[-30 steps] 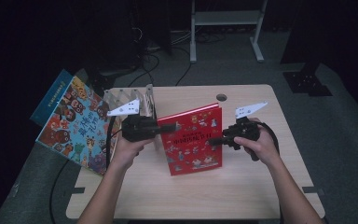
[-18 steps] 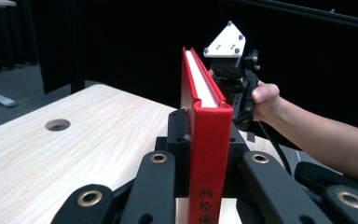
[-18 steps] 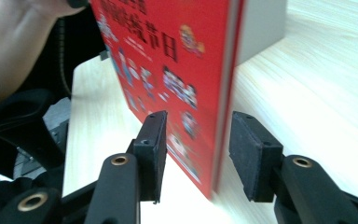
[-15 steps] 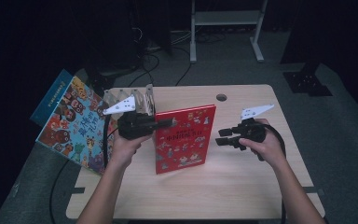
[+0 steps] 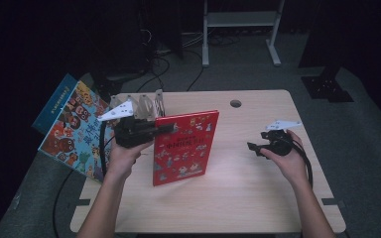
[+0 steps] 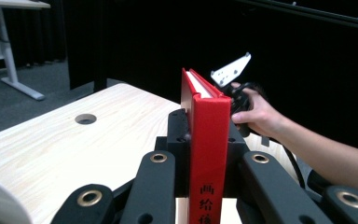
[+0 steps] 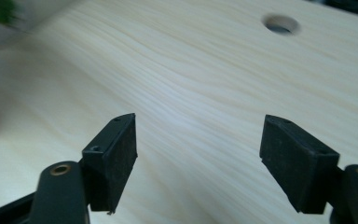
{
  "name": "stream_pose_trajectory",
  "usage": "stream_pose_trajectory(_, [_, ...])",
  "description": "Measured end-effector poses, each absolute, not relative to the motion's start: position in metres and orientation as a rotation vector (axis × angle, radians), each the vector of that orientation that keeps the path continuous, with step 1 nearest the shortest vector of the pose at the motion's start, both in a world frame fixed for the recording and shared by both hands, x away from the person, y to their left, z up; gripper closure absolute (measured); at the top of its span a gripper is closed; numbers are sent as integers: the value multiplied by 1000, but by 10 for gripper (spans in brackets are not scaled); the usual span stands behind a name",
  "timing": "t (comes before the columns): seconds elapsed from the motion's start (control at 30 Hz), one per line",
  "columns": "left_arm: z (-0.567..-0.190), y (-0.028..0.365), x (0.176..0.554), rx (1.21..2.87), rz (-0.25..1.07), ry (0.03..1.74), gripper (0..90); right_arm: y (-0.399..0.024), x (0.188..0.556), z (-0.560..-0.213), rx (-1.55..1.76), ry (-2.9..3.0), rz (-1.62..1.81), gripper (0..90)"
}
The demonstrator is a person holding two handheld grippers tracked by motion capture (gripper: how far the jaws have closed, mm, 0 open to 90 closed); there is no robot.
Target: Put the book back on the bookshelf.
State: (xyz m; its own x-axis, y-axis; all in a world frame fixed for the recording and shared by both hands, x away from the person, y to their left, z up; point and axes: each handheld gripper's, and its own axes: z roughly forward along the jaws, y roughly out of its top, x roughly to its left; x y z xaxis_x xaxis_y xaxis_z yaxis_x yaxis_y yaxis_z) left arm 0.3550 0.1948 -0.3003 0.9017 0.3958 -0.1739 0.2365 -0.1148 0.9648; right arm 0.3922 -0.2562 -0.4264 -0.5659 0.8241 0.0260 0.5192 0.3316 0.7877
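Note:
A red hardcover picture book (image 5: 186,148) stands upright on the wooden table (image 5: 258,203), its cover facing the person. My left gripper (image 5: 166,128) is shut on the book's spine (image 6: 209,116) near the top left corner, pads pressed on both covers. My right gripper (image 5: 252,148) hovers low over the bare table to the right of the book, well apart from it. Its jaws have just been opening and stand wide, with nothing but tabletop between the pads (image 7: 114,158).
A large colourful picture book (image 5: 74,129) leans beyond the table's left edge. A wire book rack (image 5: 146,104) stands at the back left behind the left gripper. A round cable hole (image 5: 235,103) is at the back centre. A white frame (image 5: 238,20) stands on the floor behind.
The right gripper has let go of the red book's right edge, opened, and moved right and down. The left gripper has carried the book slightly left.

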Motion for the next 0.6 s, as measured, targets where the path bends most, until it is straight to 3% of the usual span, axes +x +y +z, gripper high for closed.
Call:
stream_pose_trajectory(0.3, [-293, 222, 341, 1701, 184, 522, 799, -281, 403, -466, 1396, 2118, 916, 256])
stream_pose_trajectory(0.6, [-289, 257, 330, 1655, 239, 571, 799, -293, 407, -480, 1470, 2082, 891, 233])
